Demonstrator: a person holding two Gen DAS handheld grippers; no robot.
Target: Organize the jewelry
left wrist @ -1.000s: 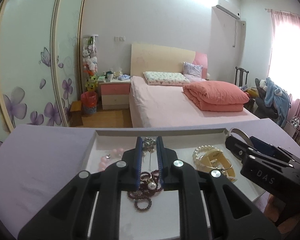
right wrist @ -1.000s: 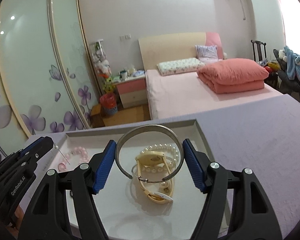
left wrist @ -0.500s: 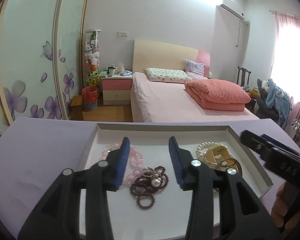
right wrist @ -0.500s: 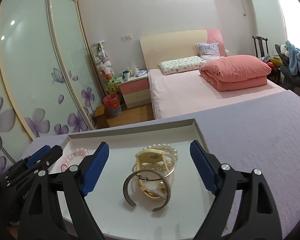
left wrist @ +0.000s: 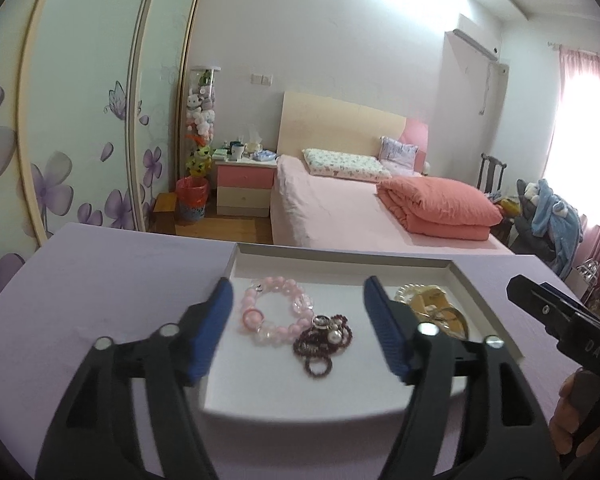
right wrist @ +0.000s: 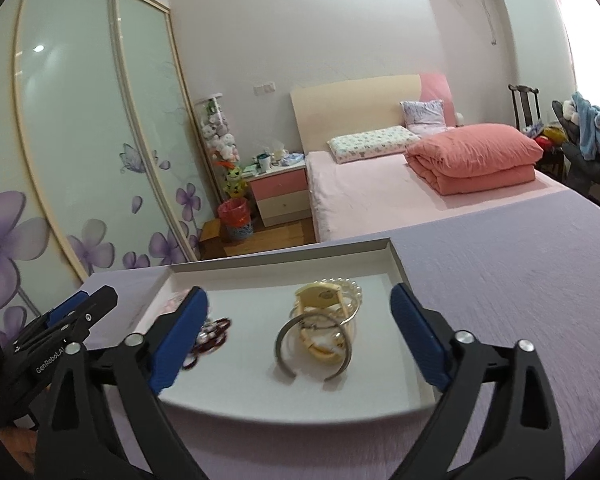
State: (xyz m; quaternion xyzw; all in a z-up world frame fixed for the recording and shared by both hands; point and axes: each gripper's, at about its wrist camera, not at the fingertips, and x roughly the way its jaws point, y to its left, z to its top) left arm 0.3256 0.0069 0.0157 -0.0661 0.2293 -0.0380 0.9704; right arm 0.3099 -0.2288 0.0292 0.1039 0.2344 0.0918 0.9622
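A white shallow tray [left wrist: 340, 258] lies on the purple table; it also shows in the right wrist view [right wrist: 396, 258]. In it lie a pink bead bracelet [left wrist: 274, 314], a dark red bead bracelet with pearl earrings [left wrist: 324, 340], and at the right a cream watch with a pearl bracelet [right wrist: 326, 300] and a silver open bangle [right wrist: 314, 350]. My left gripper [left wrist: 300, 334] is open and empty above the tray's front left. My right gripper [right wrist: 300, 338] is open and empty in front of the bangle.
The purple table [right wrist: 520, 264] spreads right of the tray and left of it [left wrist: 100, 280]. Behind stand a pink bed [left wrist: 340, 212], a nightstand [left wrist: 244, 188] and sliding wardrobe doors [right wrist: 80, 152]. The right gripper's body shows in the left wrist view [left wrist: 572, 332].
My left gripper let go of the earrings onto the dark red bracelet, opened wide and drew back. My right gripper released the silver bangle onto the watch and drew back.
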